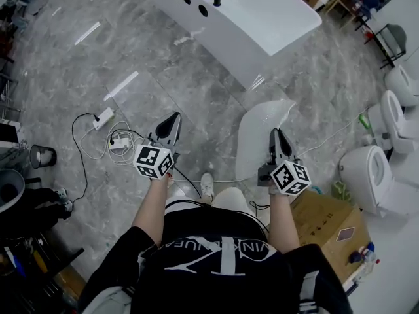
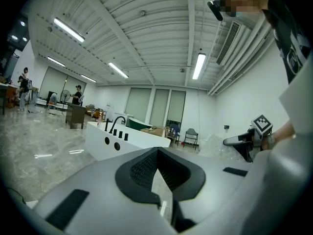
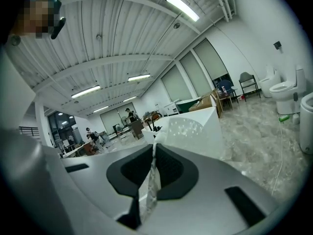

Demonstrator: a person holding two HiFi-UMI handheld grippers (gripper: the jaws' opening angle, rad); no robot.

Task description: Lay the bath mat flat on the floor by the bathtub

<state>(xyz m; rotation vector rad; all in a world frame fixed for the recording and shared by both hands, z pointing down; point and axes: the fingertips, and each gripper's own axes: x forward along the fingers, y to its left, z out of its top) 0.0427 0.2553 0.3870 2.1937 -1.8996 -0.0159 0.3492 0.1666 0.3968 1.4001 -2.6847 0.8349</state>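
Carrying step. Right gripper (image 1: 279, 135) jaws pinch the bath mat (image 1: 257, 139) edge; left gripper (image 1: 173, 119) jaws closed, empty. Next I must spread it beside the bathtub (image 1: 262, 12) ahead.

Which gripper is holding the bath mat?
The right gripper: the white bath mat is pinched between its jaws, while the left gripper holds nothing.

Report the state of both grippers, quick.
Left gripper: shut, nothing between its jaws.
Right gripper: shut on the bath mat.
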